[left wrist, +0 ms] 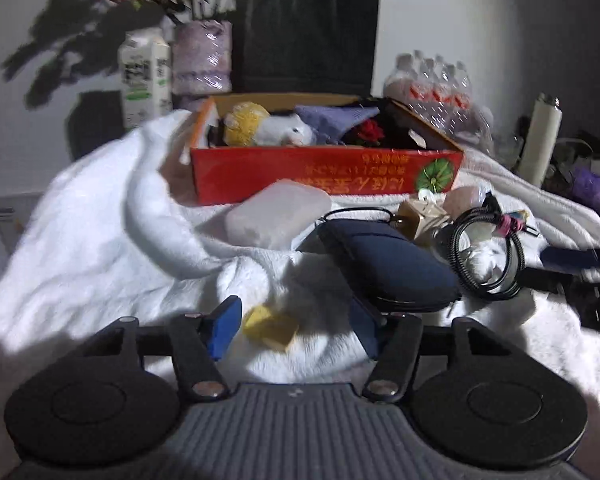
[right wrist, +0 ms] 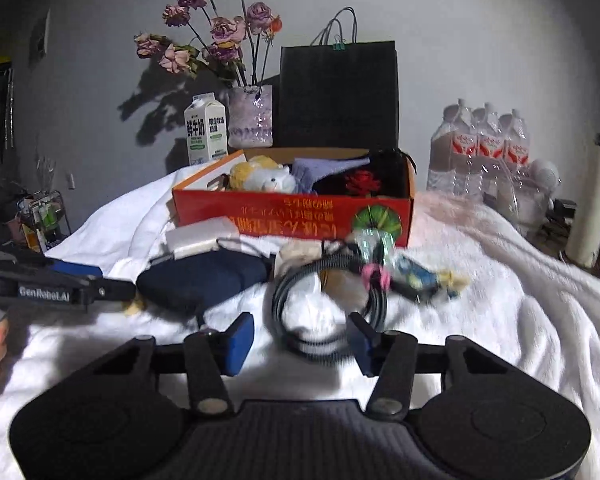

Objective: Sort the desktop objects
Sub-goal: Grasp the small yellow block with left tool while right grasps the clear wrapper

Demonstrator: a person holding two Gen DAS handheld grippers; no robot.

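Cable coil (right wrist: 324,312) btwn right tool (right wrist: 302,340) pads, untouched.

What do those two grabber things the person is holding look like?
Each one is mostly black. The left gripper and right gripper both have two flat blue pads on black hinged arms, two round black discs and a ribbed grey middle. White GenRobot.AI lettering marks one side.

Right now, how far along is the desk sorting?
Done: a plush toy and dark fabric sit in the red box. In hand: nothing gripped; the left gripper brackets a small yellow item, the right gripper brackets the coiled black cable. Left: the navy pouch and white case on the white blanket.
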